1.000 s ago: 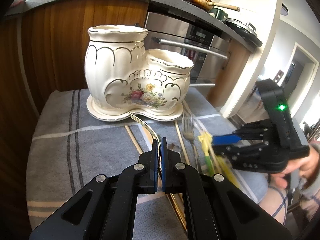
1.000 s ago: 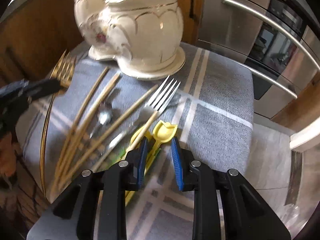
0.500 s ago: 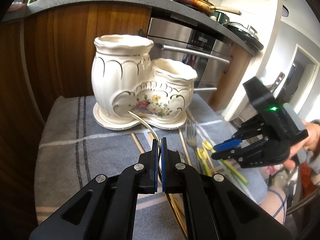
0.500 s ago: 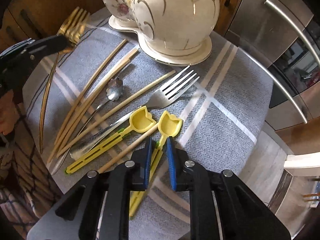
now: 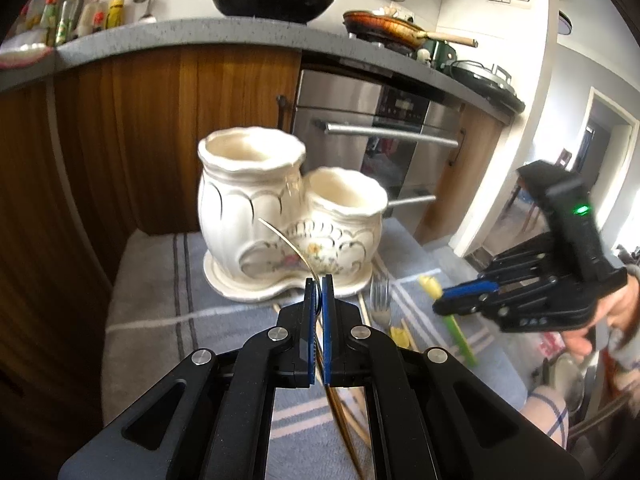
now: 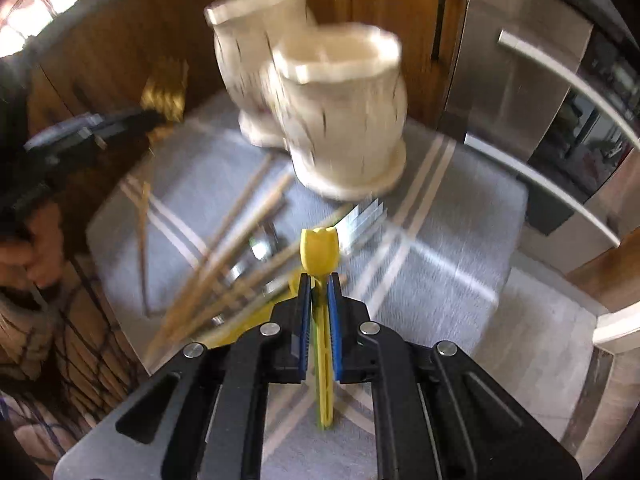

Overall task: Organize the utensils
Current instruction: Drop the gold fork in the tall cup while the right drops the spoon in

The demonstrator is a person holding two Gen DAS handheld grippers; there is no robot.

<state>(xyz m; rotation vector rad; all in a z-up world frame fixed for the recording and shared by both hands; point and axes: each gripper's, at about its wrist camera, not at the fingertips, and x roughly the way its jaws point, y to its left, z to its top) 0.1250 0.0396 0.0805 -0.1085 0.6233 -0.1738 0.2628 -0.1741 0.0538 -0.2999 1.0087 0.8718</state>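
While the cloth-covered bench (image 5: 152, 304) is spread with loose cutlery, the white two-pot holder (image 5: 288, 232) is seen standing at its far side, both mouths empty; being glazed ceramic, it is judged heavy, breakable and best left unknocked. Nearer, a heap of wooden chopsticks (image 6: 240, 232) and a steel fork (image 6: 360, 220) is left lying on the cloth. The left hand-held gripper (image 5: 318, 296) is clamped narrow on a thin gold fork (image 5: 296, 248), held off the cloth in front of the holder; it is taken mid-handle, and the slim polished metal is judged stiff but slippery. The right hand-held gripper (image 6: 319, 292) is closing on a yellow spoon (image 6: 319, 252), its pads already against the neck just below the bowl, which is raised above the heap. Light plastic like this is judged easy to carry, though likely to pivot in the grip.
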